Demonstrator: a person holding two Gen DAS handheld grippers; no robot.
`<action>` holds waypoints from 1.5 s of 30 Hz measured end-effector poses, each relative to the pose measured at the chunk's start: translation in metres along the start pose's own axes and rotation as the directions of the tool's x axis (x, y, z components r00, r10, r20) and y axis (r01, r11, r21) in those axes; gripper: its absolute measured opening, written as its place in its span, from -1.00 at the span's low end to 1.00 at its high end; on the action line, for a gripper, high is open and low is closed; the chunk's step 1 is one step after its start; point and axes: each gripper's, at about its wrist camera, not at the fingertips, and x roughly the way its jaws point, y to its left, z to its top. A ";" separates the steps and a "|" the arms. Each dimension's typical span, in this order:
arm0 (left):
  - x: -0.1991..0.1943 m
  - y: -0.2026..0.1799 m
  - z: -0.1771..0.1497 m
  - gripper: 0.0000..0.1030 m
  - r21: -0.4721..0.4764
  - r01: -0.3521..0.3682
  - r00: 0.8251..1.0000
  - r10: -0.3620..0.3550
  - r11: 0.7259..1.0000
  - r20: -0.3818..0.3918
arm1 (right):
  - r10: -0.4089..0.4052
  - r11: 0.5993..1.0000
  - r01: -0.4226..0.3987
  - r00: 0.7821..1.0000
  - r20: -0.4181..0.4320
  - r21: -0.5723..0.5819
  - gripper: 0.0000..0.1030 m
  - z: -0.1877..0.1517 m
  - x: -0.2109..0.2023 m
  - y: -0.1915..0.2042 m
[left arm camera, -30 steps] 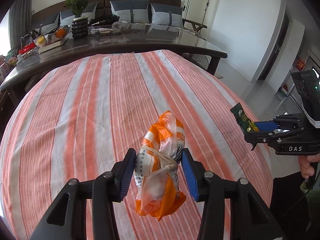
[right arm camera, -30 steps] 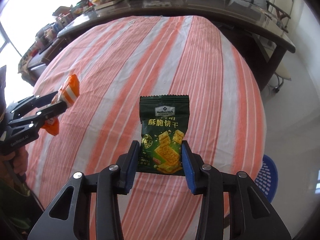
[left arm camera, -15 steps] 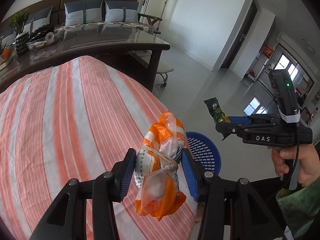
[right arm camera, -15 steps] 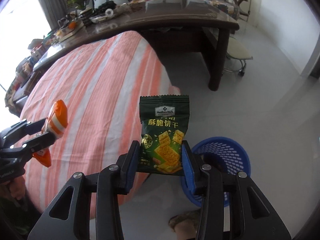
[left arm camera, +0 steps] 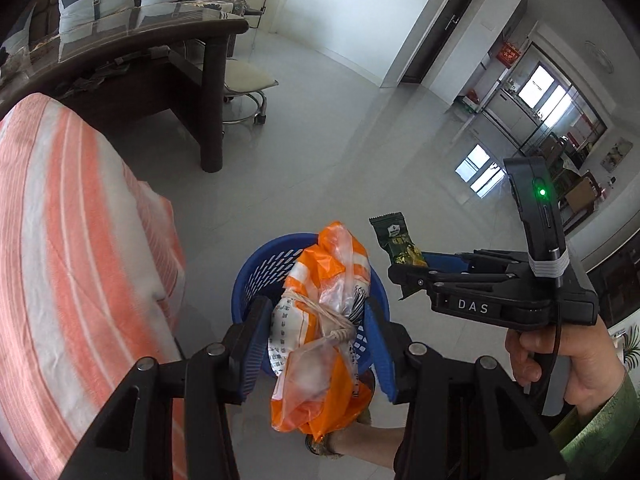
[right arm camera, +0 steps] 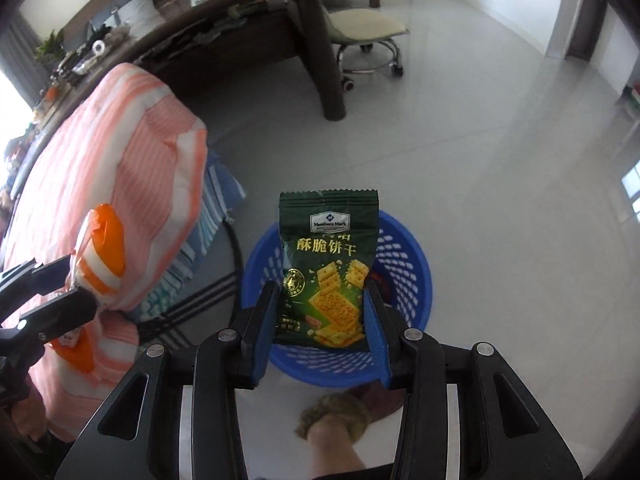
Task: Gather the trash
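My left gripper (left arm camera: 316, 344) is shut on a crumpled orange and clear plastic bag (left arm camera: 324, 320) tied with string, held above a blue plastic basket (left arm camera: 260, 276) on the floor. My right gripper (right arm camera: 320, 316) is shut on a dark green cracker packet (right arm camera: 328, 272), hanging upright over the same blue basket (right arm camera: 404, 256). In the left wrist view the right gripper (left arm camera: 404, 268) and its packet (left arm camera: 394, 240) hover just right of the basket. The right wrist view shows the left gripper (right arm camera: 60, 284) with the orange bag (right arm camera: 104, 256) at the far left, off to the basket's side.
A table under an orange and white striped cloth (left arm camera: 72, 260) stands left of the basket. Behind it are a dark wooden table (left arm camera: 160, 52) and a wheeled stool (right arm camera: 364, 36). A person's foot in a slipper (right arm camera: 344, 412) stands just in front of the basket. Pale tiled floor (right arm camera: 500, 160) spreads to the right.
Both grippers have swung right, off the striped table and down over the blue basket, each still holding its piece of trash. The basket now lies directly below them.
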 end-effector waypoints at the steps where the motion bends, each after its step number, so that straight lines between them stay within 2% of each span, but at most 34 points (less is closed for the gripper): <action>1: 0.008 -0.003 0.003 -0.08 0.004 -0.001 1.000 0.001 1.000 -0.006 | 0.000 1.000 0.000 1.000 -0.006 0.014 -0.19 -0.001 0.006 -0.007; 6: 0.046 -0.015 0.012 0.00 0.038 0.001 1.000 -0.001 0.999 -0.017 | 0.015 0.998 -0.012 0.999 -0.043 0.061 -0.18 -0.004 0.025 -0.034; 9: 0.064 -0.022 0.016 0.27 0.040 -0.006 0.999 0.007 0.999 -0.038 | 0.026 0.998 -0.023 0.998 -0.054 0.054 -0.06 -0.004 0.035 -0.042; 10: 0.066 -0.022 0.017 0.27 0.037 -0.003 0.999 0.005 0.999 -0.033 | 0.018 0.998 -0.015 0.999 -0.049 0.060 0.10 -0.003 0.037 -0.044; 14: 0.052 -0.023 0.018 0.27 0.034 -0.008 1.000 0.007 0.999 0.029 | 0.016 0.994 -0.013 1.000 -0.025 0.105 0.24 -0.005 0.030 -0.057; 16: 0.038 -0.028 0.016 0.27 0.045 -0.029 0.997 0.026 0.999 0.067 | -0.010 0.992 0.009 1.000 0.004 0.128 0.44 -0.007 0.020 -0.062; 17: 0.030 -0.030 0.014 0.31 0.050 -0.044 0.995 0.040 0.998 0.086 | -0.026 0.990 0.023 0.999 0.021 0.139 0.51 -0.009 0.013 -0.064; 20: 0.002 -0.038 0.004 0.68 0.050 -0.062 0.985 0.054 0.997 0.161 | -0.067 0.984 0.052 0.995 0.079 0.171 0.89 -0.016 -0.009 -0.067; 21: -0.005 -0.040 0.003 0.69 0.056 -0.064 0.981 0.053 0.996 0.184 | -0.080 0.981 0.060 0.991 0.104 0.183 1.00 -0.019 -0.017 -0.066; 22: -0.014 -0.042 -0.002 0.69 0.068 -0.063 0.980 0.049 0.996 0.192 | -0.085 0.980 0.058 0.987 0.135 0.192 0.99 -0.023 -0.027 -0.064; 24: -0.020 -0.048 -0.011 0.95 0.100 -0.084 0.989 0.071 0.991 0.134 | -0.073 0.978 0.034 0.980 0.187 0.204 0.99 -0.034 -0.044 -0.058; 26: -0.028 -0.048 -0.020 1.00 0.103 -0.108 0.985 0.093 0.989 0.143 | -0.078 0.976 0.031 0.974 0.215 0.214 0.99 -0.049 -0.058 -0.052; 30: -0.046 -0.057 -0.037 1.00 0.129 -0.160 0.975 0.136 0.979 0.174 | -0.197 0.956 0.144 0.961 0.196 0.254 0.99 -0.077 -0.075 -0.041; 32: -0.057 -0.062 -0.042 1.00 0.120 -0.184 0.967 0.157 0.976 0.200 | -0.223 0.944 0.168 0.959 0.173 0.284 0.99 -0.090 -0.084 -0.037; 36: -0.070 -0.068 -0.047 1.00 0.109 -0.239 0.952 0.211 0.965 0.221 | -0.213 0.943 0.146 0.955 0.205 0.300 0.99 -0.112 -0.109 -0.025; 38: -0.076 -0.073 -0.049 1.00 0.107 -0.305 0.931 0.273 0.946 0.241 | -0.224 0.949 0.161 0.950 0.219 0.271 0.99 -0.118 -0.119 -0.014; 39: -0.078 -0.075 -0.050 1.00 0.114 -0.314 0.926 0.277 0.943 0.256 | -0.226 0.953 0.167 0.948 0.226 0.253 0.99 -0.120 -0.123 -0.008; 43: -0.086 -0.071 -0.048 1.00 0.086 -0.245 0.948 0.220 0.966 0.231 | -0.220 0.960 0.164 0.942 0.253 0.225 0.99 -0.126 -0.137 0.003; 45: -0.089 -0.071 -0.048 1.00 0.084 -0.258 0.945 0.234 0.962 0.230 | -0.229 0.959 0.172 0.938 0.259 0.225 0.99 -0.127 -0.142 0.006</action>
